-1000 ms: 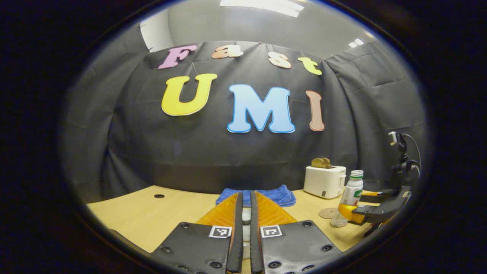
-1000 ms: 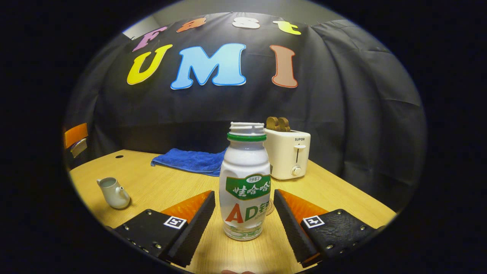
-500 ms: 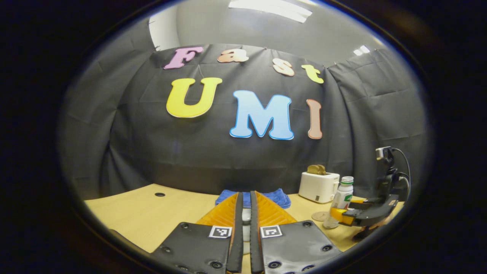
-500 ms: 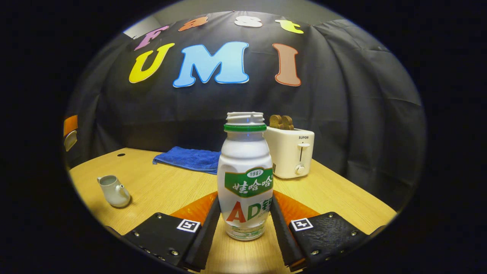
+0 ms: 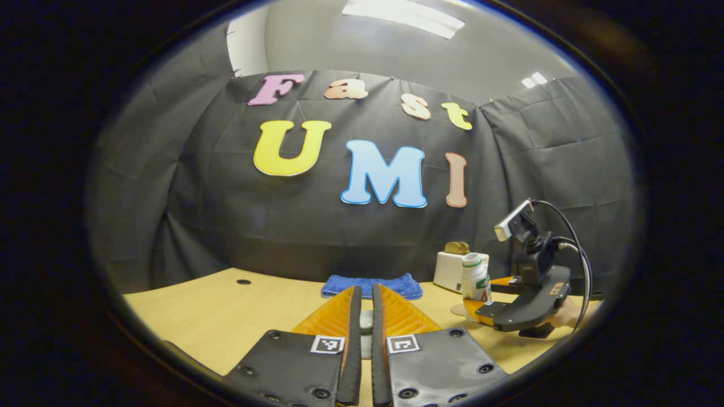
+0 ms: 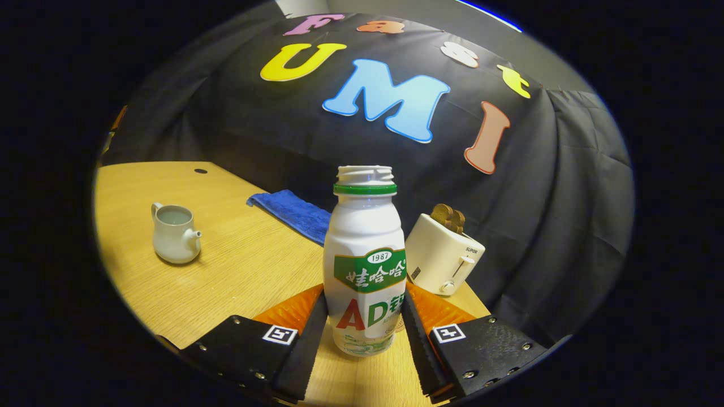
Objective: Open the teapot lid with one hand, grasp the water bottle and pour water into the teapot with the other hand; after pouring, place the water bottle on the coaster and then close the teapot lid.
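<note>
The right gripper (image 6: 365, 333) pinched the bottle (image 6: 366, 265) low on its body, one finger pressed against each side, and the bottle stood upright between them with its mouth uncapped. In the left gripper view the same bottle (image 5: 474, 277) showed at the right, held clear of the table (image 5: 215, 305) and leaning slightly, with the right gripper (image 5: 481, 308) and a bit of the hand (image 5: 565, 316) that carried it. A round coaster (image 5: 457, 310) lay on the table just below and beside the bottle. The teapot (image 6: 174, 233) sat well to the left in the right gripper view, lid off, its opening bare and spout pointing right. The left gripper (image 5: 362, 322) had its fingers drawn nearly together around a small pale object, most likely the lid (image 5: 366, 321), though too little showed to be sure. A blue towel (image 6: 291, 210) lay near the back wall, and a white toaster (image 6: 444, 254) with bread in its slots stood behind the bottle.
</note>
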The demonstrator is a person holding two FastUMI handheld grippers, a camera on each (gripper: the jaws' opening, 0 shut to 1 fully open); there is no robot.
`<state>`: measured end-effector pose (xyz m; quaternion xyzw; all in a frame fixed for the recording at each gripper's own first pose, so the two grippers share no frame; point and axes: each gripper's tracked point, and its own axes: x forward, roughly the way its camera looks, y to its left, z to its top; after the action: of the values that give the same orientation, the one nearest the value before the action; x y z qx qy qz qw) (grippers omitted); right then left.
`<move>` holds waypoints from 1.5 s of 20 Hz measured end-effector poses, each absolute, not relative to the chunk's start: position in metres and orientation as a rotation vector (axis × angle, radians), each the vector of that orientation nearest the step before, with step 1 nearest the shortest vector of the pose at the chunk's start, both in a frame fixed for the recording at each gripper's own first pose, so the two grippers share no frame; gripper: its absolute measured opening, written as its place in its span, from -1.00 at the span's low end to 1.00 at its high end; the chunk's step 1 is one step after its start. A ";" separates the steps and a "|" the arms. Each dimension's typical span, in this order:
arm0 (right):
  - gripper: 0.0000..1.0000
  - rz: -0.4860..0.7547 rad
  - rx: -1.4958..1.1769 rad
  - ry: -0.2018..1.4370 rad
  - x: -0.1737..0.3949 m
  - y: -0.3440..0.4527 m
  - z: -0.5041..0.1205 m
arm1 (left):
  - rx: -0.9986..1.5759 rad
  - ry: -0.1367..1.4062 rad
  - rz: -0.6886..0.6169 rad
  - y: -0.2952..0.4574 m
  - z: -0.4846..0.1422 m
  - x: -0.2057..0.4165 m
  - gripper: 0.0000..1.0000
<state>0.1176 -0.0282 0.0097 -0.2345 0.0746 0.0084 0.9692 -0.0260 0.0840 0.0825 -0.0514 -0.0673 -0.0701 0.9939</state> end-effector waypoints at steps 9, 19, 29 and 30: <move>0.45 0.105 -0.780 0.156 0.127 0.038 0.001 | -0.112 -0.067 -0.175 0.089 0.037 -0.071 -0.65; 0.44 0.127 -1.080 0.126 0.128 0.077 -0.003 | -0.075 -0.054 -0.116 0.120 0.020 -0.087 -0.65; 0.44 0.079 -1.348 0.077 0.145 0.088 -0.003 | -0.030 -0.081 -0.119 0.111 0.023 -0.102 -0.64; 0.44 0.074 -1.369 0.068 0.144 0.089 -0.002 | -0.019 -0.088 -0.115 0.112 0.024 -0.103 -0.65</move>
<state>0.1443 0.0892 -0.0016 -0.6320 0.0314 0.0342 0.7736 -0.1028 0.1116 0.0239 -0.0094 -0.0437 -0.0573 0.9974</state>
